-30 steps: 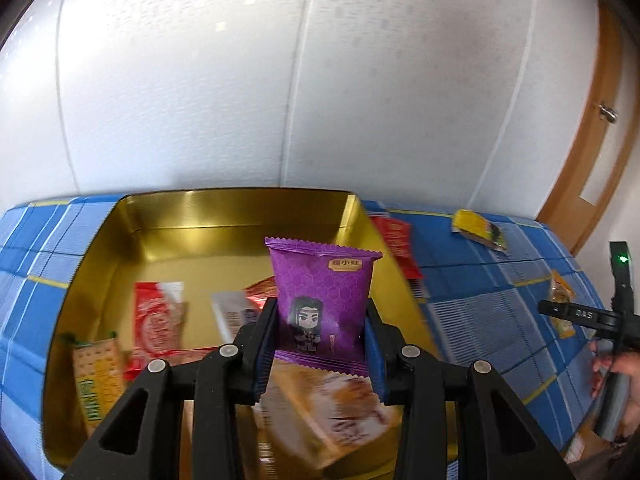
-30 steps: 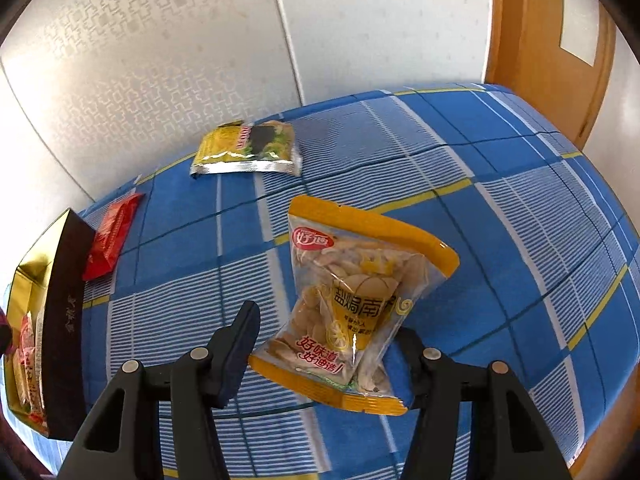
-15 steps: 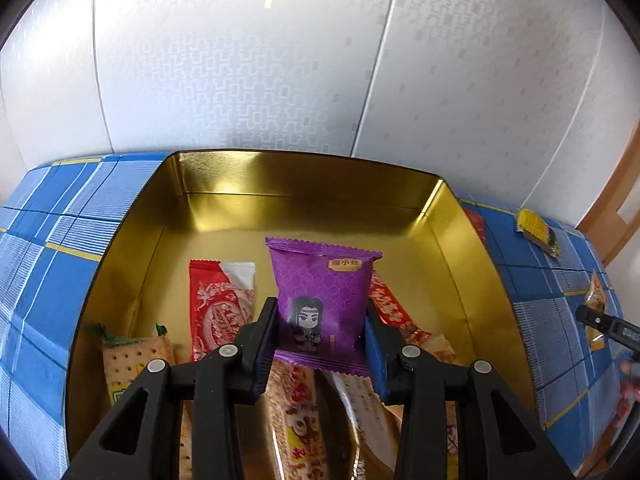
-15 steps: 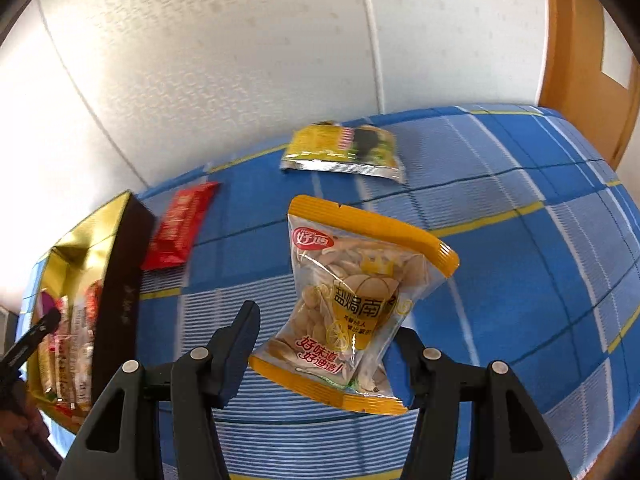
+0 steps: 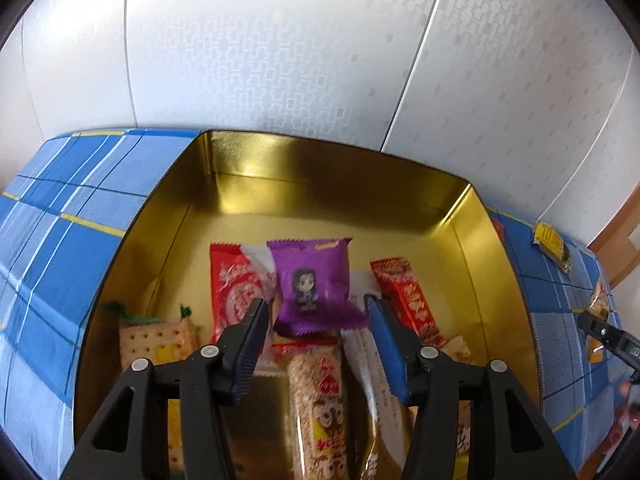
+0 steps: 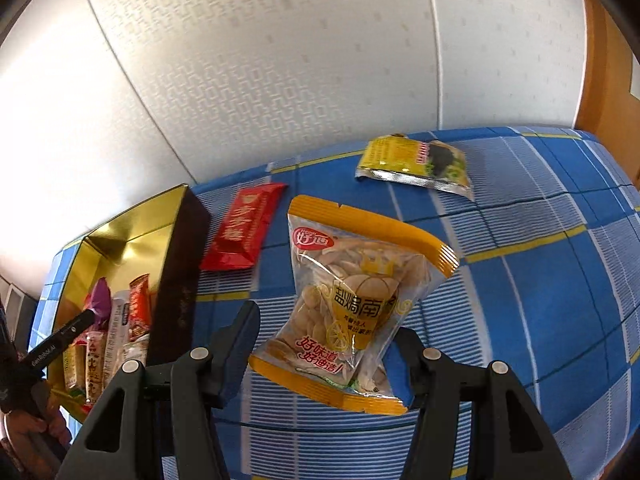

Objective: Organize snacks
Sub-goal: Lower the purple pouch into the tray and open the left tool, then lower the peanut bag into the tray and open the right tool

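My left gripper (image 5: pixel 316 312) is open above the gold tin (image 5: pixel 320 168). The purple snack packet (image 5: pixel 314 284) lies loose among the other snacks in the tin, just past the fingertips and clear of both pads. My right gripper (image 6: pixel 324 332) is shut on the yellow pumpkin-seed bag (image 6: pixel 356 304) and holds it above the blue checked cloth (image 6: pixel 540 280). The tin also shows at the left of the right wrist view (image 6: pixel 132 236), with the purple packet (image 6: pixel 100 300) inside.
A red packet (image 6: pixel 244 232) lies on the cloth beside the tin's dark outer wall (image 6: pixel 180 280). A yellow-green packet (image 6: pixel 416 164) lies further back near the white wall. Several red, cracker and bar snacks (image 5: pixel 320 408) fill the tin. A wooden door frame (image 6: pixel 604 80) stands at right.
My left gripper opened and the purple packet dropped into the tin. My right gripper, still holding the seed bag, swung left toward the tin.
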